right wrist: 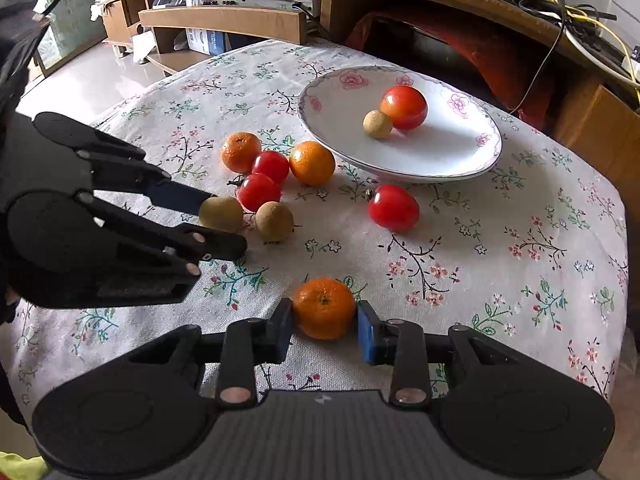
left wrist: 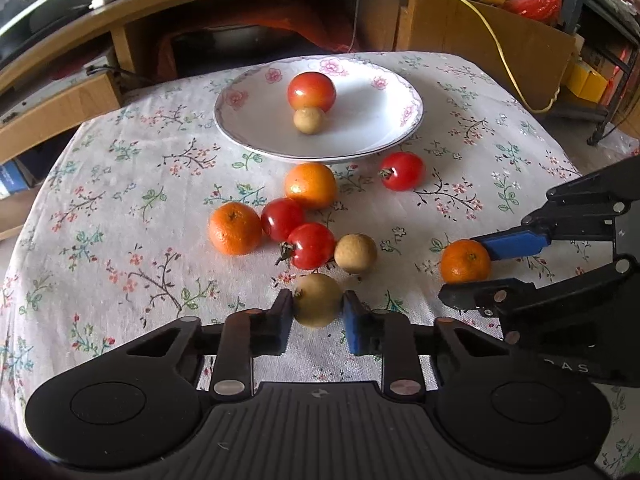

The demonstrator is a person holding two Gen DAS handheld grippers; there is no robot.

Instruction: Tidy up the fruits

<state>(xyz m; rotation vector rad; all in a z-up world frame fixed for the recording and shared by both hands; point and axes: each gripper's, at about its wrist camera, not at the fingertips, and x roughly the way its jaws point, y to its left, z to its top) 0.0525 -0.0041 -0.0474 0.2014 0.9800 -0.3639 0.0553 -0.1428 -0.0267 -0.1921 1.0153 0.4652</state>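
My left gripper (left wrist: 317,308) is shut on a brown longan (left wrist: 317,299) at the table's near side; it also shows in the right wrist view (right wrist: 221,213). My right gripper (right wrist: 325,322) is shut on a mandarin (right wrist: 324,307), also seen in the left wrist view (left wrist: 465,261). A white floral plate (left wrist: 372,136) holds a tomato (left wrist: 311,91) and a longan (left wrist: 308,120). Loose on the cloth lie two mandarins (left wrist: 235,228) (left wrist: 311,185), three tomatoes (left wrist: 282,218) (left wrist: 311,245) (left wrist: 402,171) and a longan (left wrist: 355,253).
The table has a floral cloth (left wrist: 120,208) and rounded edges. A wooden TV stand (left wrist: 60,96) with cables and boxes stands just behind it. A yellow cable (left wrist: 500,48) hangs at the back right.
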